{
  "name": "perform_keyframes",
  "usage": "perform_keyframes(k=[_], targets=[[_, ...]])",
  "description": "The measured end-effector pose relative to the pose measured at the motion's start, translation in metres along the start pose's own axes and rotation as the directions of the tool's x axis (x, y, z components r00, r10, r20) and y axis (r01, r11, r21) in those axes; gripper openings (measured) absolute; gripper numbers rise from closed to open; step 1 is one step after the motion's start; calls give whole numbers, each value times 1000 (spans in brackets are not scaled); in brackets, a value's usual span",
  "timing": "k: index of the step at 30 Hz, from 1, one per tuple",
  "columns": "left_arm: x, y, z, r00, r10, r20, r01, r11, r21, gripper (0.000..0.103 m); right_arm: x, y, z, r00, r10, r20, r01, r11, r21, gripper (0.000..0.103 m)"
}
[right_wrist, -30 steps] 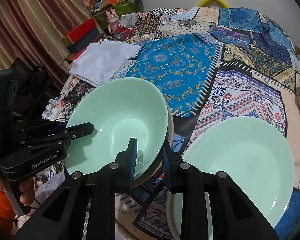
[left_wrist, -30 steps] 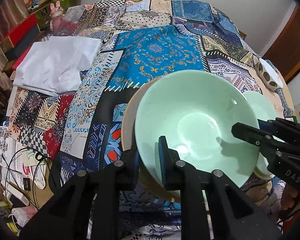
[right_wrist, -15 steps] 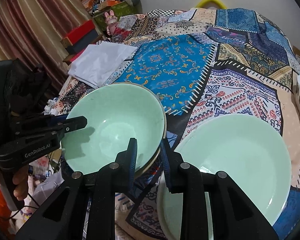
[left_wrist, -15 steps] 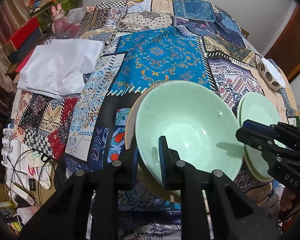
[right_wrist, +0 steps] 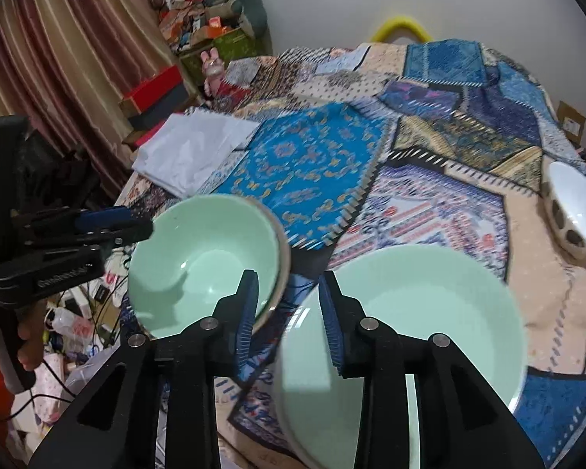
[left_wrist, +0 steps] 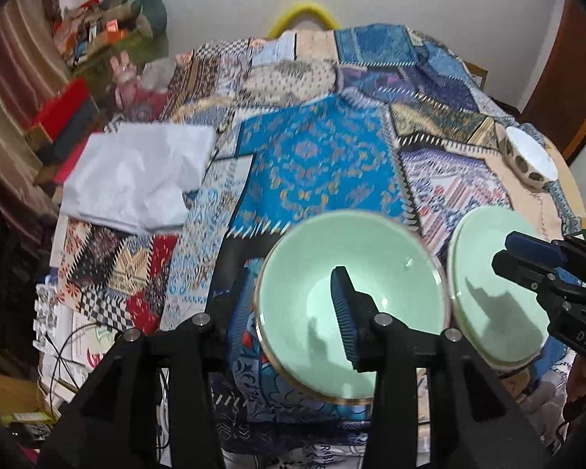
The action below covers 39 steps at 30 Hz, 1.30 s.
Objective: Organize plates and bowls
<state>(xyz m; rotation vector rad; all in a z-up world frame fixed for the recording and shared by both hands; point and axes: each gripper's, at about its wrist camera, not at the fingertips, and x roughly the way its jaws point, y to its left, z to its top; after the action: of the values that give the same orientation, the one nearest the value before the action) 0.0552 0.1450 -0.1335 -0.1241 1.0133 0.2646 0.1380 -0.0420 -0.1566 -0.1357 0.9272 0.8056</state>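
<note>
**Mei:** Patchwork cloth (left_wrist: 320,164) covers the whole table, and it is soft and wrinkled. Where are the dishes now?

**Jun:** One green bowl (left_wrist: 351,312) sits inside a bowl with a gold rim, at the near edge of the table. Just beside it, on the right, is the green plate (right_wrist: 429,312). A white bowl with spots (right_wrist: 574,215) stands well apart, at the far right side.

**Mei:** And the grippers?

**Jun:** The left gripper (left_wrist: 293,308) has its jaws opening. One finger is outside the bowl wall and one is over the inside, but the pads do not press the rim, so it holds nothing. The right gripper (right_wrist: 289,316) is also opening, above the gap between bowl and plate, with nothing gripped.

**Mei:** What could go wrong?

**Jun:** I think the bowls stand very near the table edge. If an open finger catches the rim while the hand lifts, the stack can tip or slide off. Also the plate hangs a little over the edge, so a small push from the right fingers may drop it.
</note>
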Motion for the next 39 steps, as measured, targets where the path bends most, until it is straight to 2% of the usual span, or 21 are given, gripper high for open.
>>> perform_keyframes(k=[5, 10, 12, 17, 20, 22, 30, 39], targets=[[-23, -21, 16, 997, -44, 69, 44, 999, -3, 53, -30, -25, 8, 996, -55, 77, 53, 998, 23, 42], [-43, -54, 35, 987, -103, 126, 100, 995, 23, 61, -63, -58, 13, 981, -125, 148, 117, 991, 62, 49], [-48, -68, 42, 982, -122, 145, 118, 992, 37, 65, -75, -71, 14, 973, -158, 168, 147, 986, 77, 50], [-51, -108, 65, 974, -148, 171, 138, 988, 68, 67, -98, -108, 14, 951, -244, 192, 222, 967, 126, 51], [-47, -128, 79, 971, -170, 171, 159, 984, 74, 80, -107, -126, 12, 940, -282, 194, 256, 955, 147, 51], [-44, -142, 88, 968, -178, 179, 164, 982, 89, 80, -112, -140, 11, 931, -310, 194, 281, 945, 165, 51], [-18, -187, 115, 962, -226, 155, 206, 969, 139, 81, -113, -197, 8, 910, -378, 169, 333, 911, 246, 51], [42, -224, 124, 960, -276, 54, 264, 951, 161, 81, -89, -257, 6, 906, -409, 110, 359, 879, 313, 51]])
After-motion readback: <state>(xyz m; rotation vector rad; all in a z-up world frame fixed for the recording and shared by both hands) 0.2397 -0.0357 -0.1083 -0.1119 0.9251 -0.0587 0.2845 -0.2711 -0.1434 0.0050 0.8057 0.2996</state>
